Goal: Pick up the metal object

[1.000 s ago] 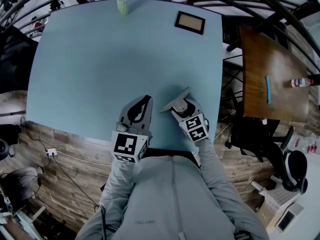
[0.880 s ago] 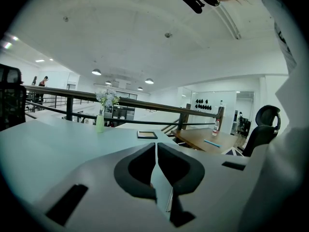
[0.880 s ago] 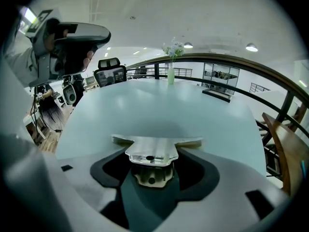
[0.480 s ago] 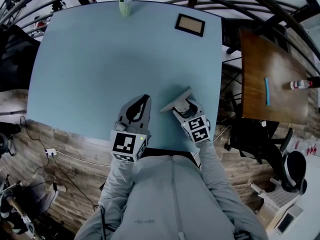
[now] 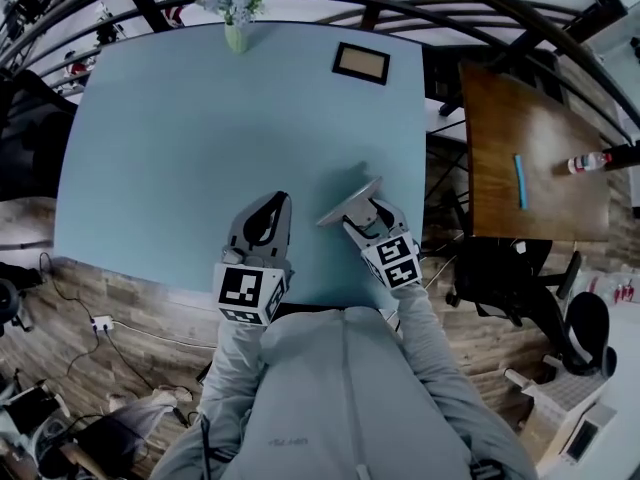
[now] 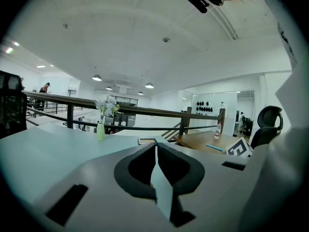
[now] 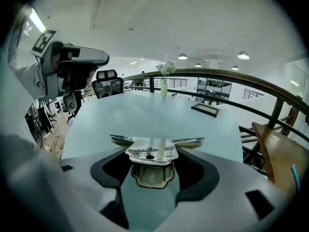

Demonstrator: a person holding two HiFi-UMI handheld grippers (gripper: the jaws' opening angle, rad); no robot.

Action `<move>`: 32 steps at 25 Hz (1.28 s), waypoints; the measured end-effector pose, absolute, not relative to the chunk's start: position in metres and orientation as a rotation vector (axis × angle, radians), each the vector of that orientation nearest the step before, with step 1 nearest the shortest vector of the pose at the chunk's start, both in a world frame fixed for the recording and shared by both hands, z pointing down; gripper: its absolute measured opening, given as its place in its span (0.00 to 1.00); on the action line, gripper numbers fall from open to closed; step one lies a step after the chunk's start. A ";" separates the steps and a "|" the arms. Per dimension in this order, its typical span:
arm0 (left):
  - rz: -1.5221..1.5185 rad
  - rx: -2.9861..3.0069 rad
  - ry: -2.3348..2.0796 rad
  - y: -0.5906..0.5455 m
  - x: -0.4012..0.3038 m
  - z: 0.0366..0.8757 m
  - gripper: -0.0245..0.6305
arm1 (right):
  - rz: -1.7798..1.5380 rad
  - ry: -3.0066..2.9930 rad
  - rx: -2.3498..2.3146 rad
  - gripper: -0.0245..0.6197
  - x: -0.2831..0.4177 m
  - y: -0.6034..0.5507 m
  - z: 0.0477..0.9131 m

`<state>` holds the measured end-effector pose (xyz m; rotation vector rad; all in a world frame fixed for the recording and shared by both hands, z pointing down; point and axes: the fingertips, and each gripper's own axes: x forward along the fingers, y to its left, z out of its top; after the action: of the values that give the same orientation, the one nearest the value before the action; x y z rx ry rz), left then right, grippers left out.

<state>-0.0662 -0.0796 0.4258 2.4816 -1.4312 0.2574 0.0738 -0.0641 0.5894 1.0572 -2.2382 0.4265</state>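
Observation:
A flat, shiny metal object (image 5: 349,201) with a wide front edge and a hole in its tab sits between the fingers of my right gripper (image 5: 362,211), near the front right of the light blue table (image 5: 200,138). In the right gripper view the metal object (image 7: 151,150) is held just above the tabletop, mirrored in it, with my right gripper (image 7: 153,159) shut on its narrow part. My left gripper (image 5: 281,200) is beside it to the left, over the table. In the left gripper view my left gripper (image 6: 155,144) has its jaws together and holds nothing.
At the table's far edge stand a green vase with flowers (image 5: 235,36) and a dark picture frame (image 5: 361,63). To the right is a brown wooden table (image 5: 530,178) carrying a blue strip (image 5: 519,180) and a bottle (image 5: 588,162), with a black chair (image 5: 505,268) below it.
My right gripper has lifted slightly with the metal object still in it. The left gripper has hardly moved. The head view has shifted a little.

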 end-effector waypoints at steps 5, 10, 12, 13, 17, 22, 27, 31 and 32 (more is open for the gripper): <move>0.248 2.519 -1.431 -0.082 -0.056 0.413 0.09 | 0.361 -2.282 1.112 0.50 0.090 -0.073 0.555; 0.235 2.553 -1.433 -0.084 -0.049 0.400 0.09 | 0.299 -2.320 1.175 0.50 0.101 -0.078 0.520; 0.229 2.566 -1.432 -0.083 -0.046 0.396 0.09 | 0.269 -2.339 1.208 0.50 0.105 -0.078 0.505; 0.226 2.572 -1.432 -0.082 -0.045 0.393 0.09 | 0.253 -2.348 1.224 0.50 0.107 -0.079 0.497; 0.220 2.588 -1.423 -0.083 -0.039 0.387 0.09 | 0.193 -2.385 1.287 0.50 0.114 -0.083 0.466; 0.214 2.598 -1.404 -0.082 -0.031 0.385 0.09 | 0.143 -2.437 1.360 0.50 0.127 -0.082 0.433; 0.211 2.609 -1.390 -0.080 -0.024 0.382 0.09 | 0.122 -2.495 1.428 0.50 0.141 -0.078 0.406; 0.206 2.619 -1.377 -0.079 -0.018 0.380 0.09 | 0.106 -2.536 1.487 0.50 0.158 -0.071 0.387; 0.204 2.621 -1.375 -0.079 -0.016 0.379 0.09 | 0.104 -2.544 1.505 0.50 0.162 -0.069 0.383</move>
<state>-0.0165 -0.0789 0.3793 2.6210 -1.3752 0.2043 0.1622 -0.0691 0.3829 1.5046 -2.5443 0.1043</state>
